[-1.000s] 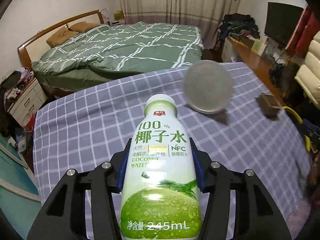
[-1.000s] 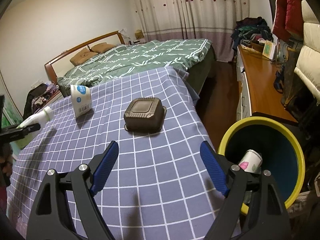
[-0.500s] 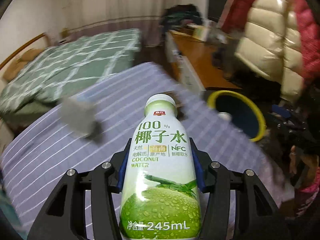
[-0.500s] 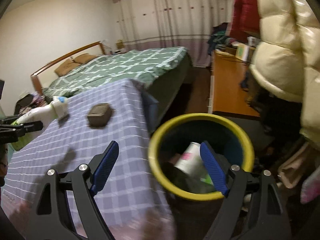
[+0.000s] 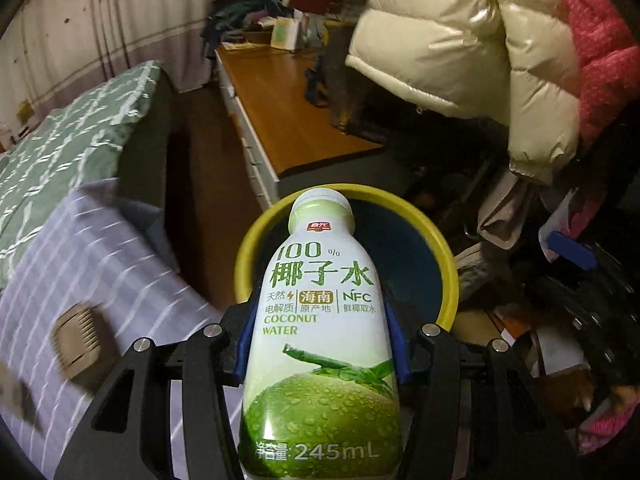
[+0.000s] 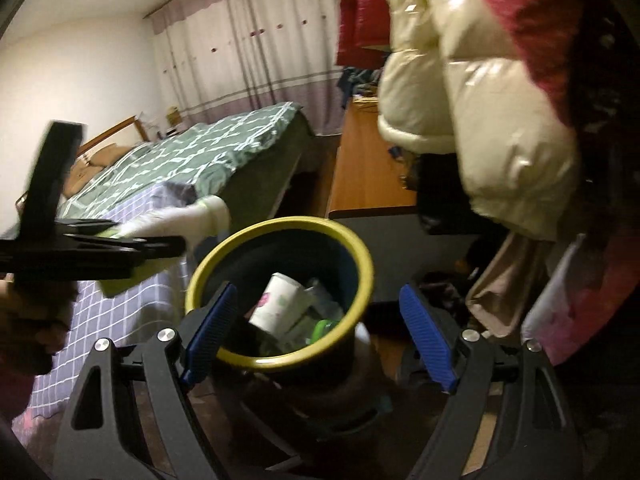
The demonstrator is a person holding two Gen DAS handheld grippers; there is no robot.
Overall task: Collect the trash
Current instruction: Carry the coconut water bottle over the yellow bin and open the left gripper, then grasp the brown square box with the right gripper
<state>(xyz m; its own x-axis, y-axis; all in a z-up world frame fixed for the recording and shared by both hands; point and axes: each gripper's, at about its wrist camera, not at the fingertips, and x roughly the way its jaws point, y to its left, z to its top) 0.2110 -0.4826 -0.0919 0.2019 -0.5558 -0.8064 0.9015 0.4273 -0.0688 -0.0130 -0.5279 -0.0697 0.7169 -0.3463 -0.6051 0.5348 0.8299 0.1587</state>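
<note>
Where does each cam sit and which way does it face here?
Left wrist: on the left gripper, angled down at the yellow-rimmed bin; its fingers clamp the coconut water bottle.
Right wrist: on the right gripper, open, over the bin; a hand shows at the left edge.
Shared: bin, bottle, bed, cream jacket.

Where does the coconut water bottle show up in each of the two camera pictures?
Left wrist view: the coconut water bottle fills the lower centre, clamped between the left gripper pads, its cap over the bin's rim.
Right wrist view: the same bottle is a blurred white-green shape at middle left, held in the left gripper.
Shared landmark: the yellow-rimmed bin, beside the checked tablecloth.
</note>
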